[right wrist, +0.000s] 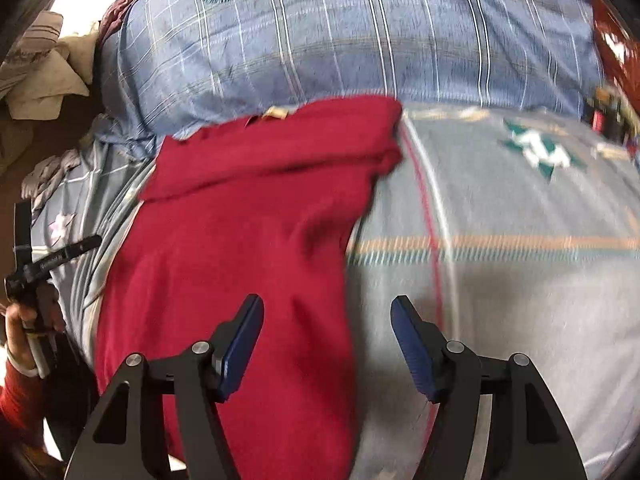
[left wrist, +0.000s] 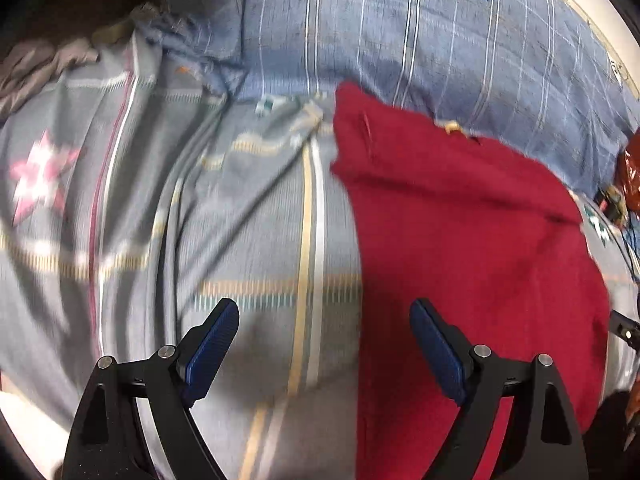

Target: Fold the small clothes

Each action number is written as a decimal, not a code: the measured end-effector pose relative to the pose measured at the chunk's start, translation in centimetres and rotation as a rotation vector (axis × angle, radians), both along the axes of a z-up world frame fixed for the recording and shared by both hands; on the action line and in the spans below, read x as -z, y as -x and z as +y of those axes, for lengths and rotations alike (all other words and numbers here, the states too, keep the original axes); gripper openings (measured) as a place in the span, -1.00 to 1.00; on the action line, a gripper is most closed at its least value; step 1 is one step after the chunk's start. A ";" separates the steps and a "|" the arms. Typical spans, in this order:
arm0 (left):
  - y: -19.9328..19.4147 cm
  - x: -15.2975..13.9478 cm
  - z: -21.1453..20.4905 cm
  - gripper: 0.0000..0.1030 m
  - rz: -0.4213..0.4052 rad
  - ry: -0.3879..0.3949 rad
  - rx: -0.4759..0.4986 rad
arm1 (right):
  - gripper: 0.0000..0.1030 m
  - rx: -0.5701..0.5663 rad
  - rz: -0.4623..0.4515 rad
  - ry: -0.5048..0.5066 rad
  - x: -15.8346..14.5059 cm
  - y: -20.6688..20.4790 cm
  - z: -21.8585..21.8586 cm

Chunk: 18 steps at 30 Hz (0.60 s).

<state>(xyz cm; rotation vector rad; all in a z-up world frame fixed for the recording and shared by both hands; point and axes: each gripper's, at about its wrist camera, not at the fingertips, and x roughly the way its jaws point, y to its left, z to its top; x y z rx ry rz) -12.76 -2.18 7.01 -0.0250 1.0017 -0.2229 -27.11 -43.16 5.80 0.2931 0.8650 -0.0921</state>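
A red knit garment (left wrist: 472, 248) lies spread on the grey striped bedsheet (left wrist: 256, 240), its top edge against a blue plaid pillow. In the right wrist view the garment (right wrist: 248, 240) has its upper part folded over into a thick band. My left gripper (left wrist: 324, 316) is open and empty, hovering over the garment's left edge, with its right finger above the red cloth. My right gripper (right wrist: 327, 312) is open and empty above the garment's right edge, with its left finger over the cloth. The left gripper's body and the hand holding it (right wrist: 36, 280) show at the far left of the right wrist view.
A blue plaid pillow (left wrist: 440, 40) with a round crest lies behind the garment; it also shows in the right wrist view (right wrist: 360, 40). Crumpled beige cloth (right wrist: 40, 64) sits at the far left. Red-orange items (left wrist: 628, 176) lie at the bed's right side. The sheet (right wrist: 520, 280) extends right.
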 end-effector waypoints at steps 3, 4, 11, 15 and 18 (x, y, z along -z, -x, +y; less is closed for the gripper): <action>2.4 0.3 0.9 0.70 0.033 0.039 -0.005 | 0.31 0.010 0.013 -0.023 1.3 1.0 0.6; 3.2 0.4 1.1 0.69 0.042 0.053 -0.006 | 0.31 0.014 0.017 -0.024 1.7 1.4 0.8; 5.3 1.2 1.0 0.68 0.066 0.043 0.004 | 0.12 -0.009 0.020 0.009 2.4 2.8 2.3; 6.2 1.4 1.1 0.68 0.067 0.055 -0.012 | -0.09 0.025 0.016 0.010 2.7 2.5 2.3; 7.1 1.9 0.5 0.68 0.061 0.025 0.000 | -0.05 0.041 0.000 -0.035 3.0 2.8 2.0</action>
